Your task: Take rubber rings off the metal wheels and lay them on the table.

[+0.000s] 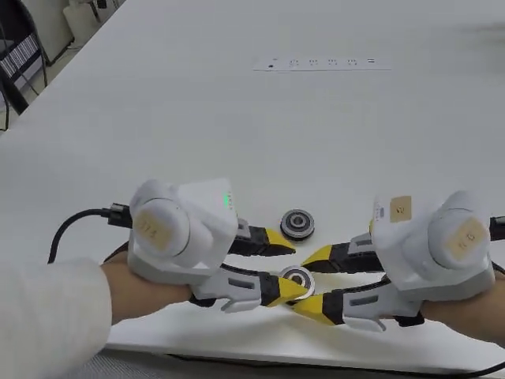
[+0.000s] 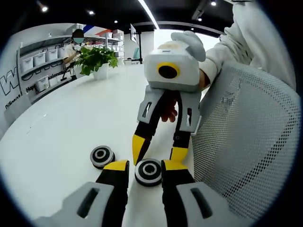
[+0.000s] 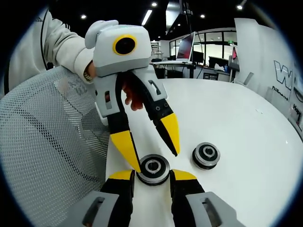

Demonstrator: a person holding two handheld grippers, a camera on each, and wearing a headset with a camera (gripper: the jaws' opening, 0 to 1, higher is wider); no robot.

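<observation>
1. Facing each other tip to tip, the left hand-held gripper point(image 1: 293, 267) and the right hand-held gripper point(image 1: 301, 283) reach in over the front edge of the bench point(image 1: 237, 118).
2. The left hand-held gripper's jaws stand apart, one on each side of the near wheel point(image 1: 297, 278). In the left gripper view a sliver of bench shows between one tip and the wheel.
3. In the right gripper view, the right hand-held gripper's jaws lie close against both sides of the same wheel. Whether they press on it or only flank it I cannot tell.
4. The near wheel lies flat on the bench with its hub hole pointing straight up. Being round, it has no long axis. A dark outer ring point(image 3: 152, 181) sits around its rim.
5. The far wheel point(image 1: 297, 223) lies flat just beyond, hub up and banded the same way, apart from the near wheel and from every jaw.
6. The bench is plain white. A socket strip point(image 1: 319, 63) lies well away toward its far side, and a black cable point(image 1: 75, 223) leaves the left hand-held gripper's body. A white sleeve point(image 1: 47, 312) covers the arm behind it.
7. A mesh chair back point(image 2: 251, 142) stands beside the bench, and a potted plant point(image 2: 97, 57) stands at the bench's far end. Shelves point(image 2: 47, 47) line the wall, and a monitor point(image 3: 185, 46) stands farther off.
8. Bins point(image 2: 35, 60) sit on the shelves, their contents too small to tell.
</observation>
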